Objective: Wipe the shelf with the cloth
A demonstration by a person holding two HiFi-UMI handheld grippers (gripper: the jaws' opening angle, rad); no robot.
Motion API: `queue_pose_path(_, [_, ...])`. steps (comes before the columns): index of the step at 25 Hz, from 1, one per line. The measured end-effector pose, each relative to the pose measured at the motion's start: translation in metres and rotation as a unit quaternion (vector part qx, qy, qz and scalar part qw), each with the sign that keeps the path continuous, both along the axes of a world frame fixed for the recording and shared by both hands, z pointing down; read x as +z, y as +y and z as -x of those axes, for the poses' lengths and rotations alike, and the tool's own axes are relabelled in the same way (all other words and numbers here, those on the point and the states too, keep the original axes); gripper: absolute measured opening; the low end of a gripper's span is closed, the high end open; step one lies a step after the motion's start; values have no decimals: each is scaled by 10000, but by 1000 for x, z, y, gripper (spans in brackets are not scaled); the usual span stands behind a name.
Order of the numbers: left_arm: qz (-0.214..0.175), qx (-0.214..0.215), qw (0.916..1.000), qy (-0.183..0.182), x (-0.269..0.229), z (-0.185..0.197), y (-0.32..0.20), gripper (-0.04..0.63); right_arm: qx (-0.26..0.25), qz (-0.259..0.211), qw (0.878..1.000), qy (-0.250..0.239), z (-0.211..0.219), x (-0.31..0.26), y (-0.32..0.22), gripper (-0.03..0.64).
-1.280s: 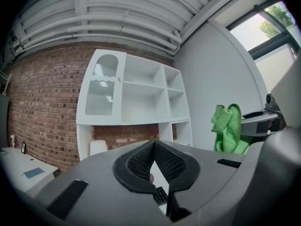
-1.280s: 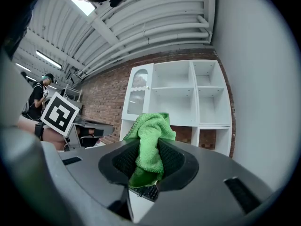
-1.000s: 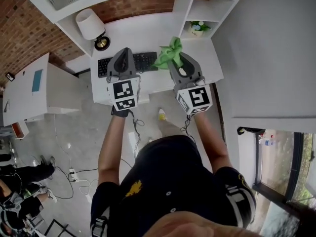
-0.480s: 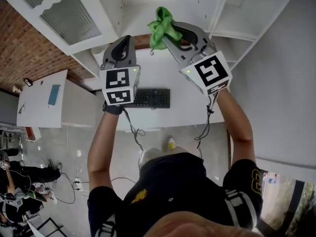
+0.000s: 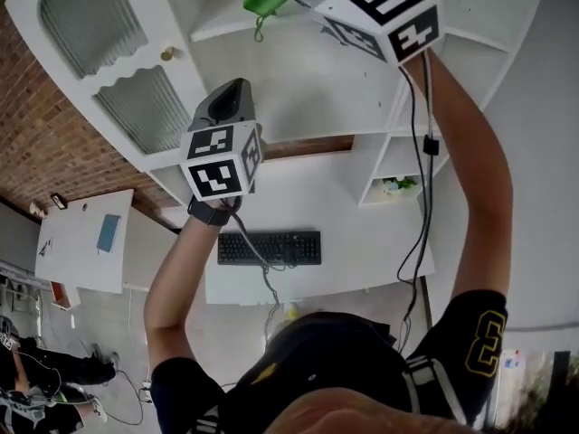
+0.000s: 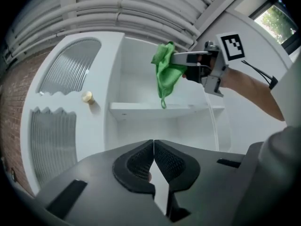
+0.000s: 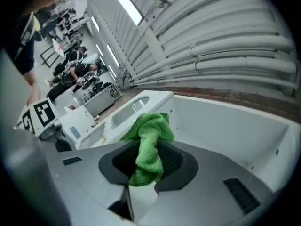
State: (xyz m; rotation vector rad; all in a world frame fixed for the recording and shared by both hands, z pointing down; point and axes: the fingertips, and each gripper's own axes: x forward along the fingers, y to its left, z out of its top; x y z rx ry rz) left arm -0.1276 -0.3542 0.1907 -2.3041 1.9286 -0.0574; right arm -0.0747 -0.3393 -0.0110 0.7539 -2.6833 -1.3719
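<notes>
Left gripper view: the green cloth (image 6: 165, 75) hangs lengthwise down toward the shelf (image 6: 136, 108), pinched by the right gripper (image 6: 175, 59). The left gripper (image 6: 154, 157) is pressed together, empty.

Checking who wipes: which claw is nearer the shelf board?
Right. The right claw holds the cloth up by the shelf board; the left claw, shut, sits lower, farther back.

The right claw (image 6: 175, 60) has raised the cloth (image 6: 165, 74) to the shelf (image 6: 141, 108).
</notes>
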Motion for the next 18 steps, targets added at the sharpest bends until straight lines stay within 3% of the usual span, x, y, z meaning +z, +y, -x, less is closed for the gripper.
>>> queue_pose_path(4, [-15,130,9997,-193,-21,-8,-22,11,442,-908,9947,195,16,-54,-36,92])
queue_pose_path(8, [22,229,9997,-107,-33,-11,-38,11,649,-1543,9833,717,46,-59,-74,92])
queue_pose_path(18, [-23,257,9995,189,-11,-2,-80,10,661,-1555,9485,2680,139,30,-187,92])
